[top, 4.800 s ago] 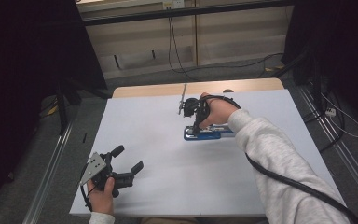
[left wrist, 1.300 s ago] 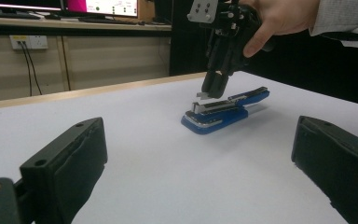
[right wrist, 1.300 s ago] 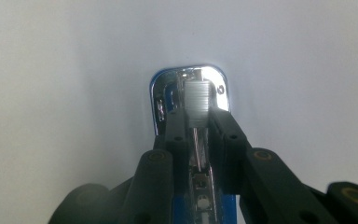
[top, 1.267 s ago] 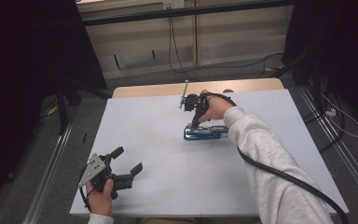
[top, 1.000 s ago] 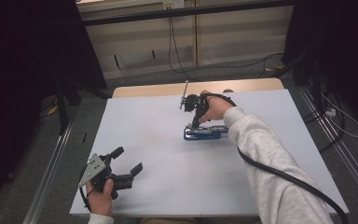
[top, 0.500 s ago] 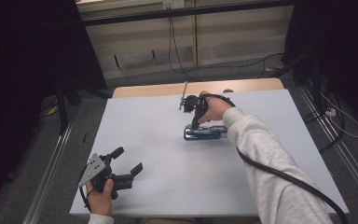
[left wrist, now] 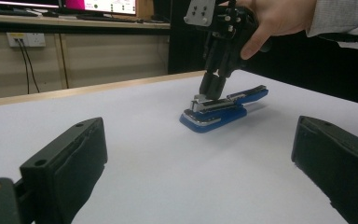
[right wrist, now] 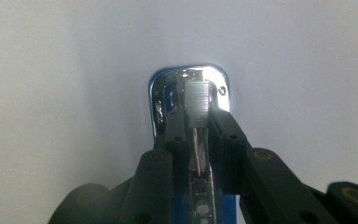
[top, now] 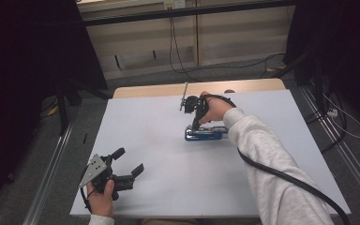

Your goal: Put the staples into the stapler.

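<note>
Stapler [top: 205, 133]: rear end hidden under right sleeve [top: 258, 150] in high view, cut by bottom edge in right gripper view. Left hand [top: 101, 199] cut off at bottom edge. Small item [top: 229, 91] at table's far edge too small to tell.

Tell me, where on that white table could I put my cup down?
Bare table lies right of the blue stapler, and between it and the left gripper. The crowded spot is at the stapler, where the right gripper works.
</note>
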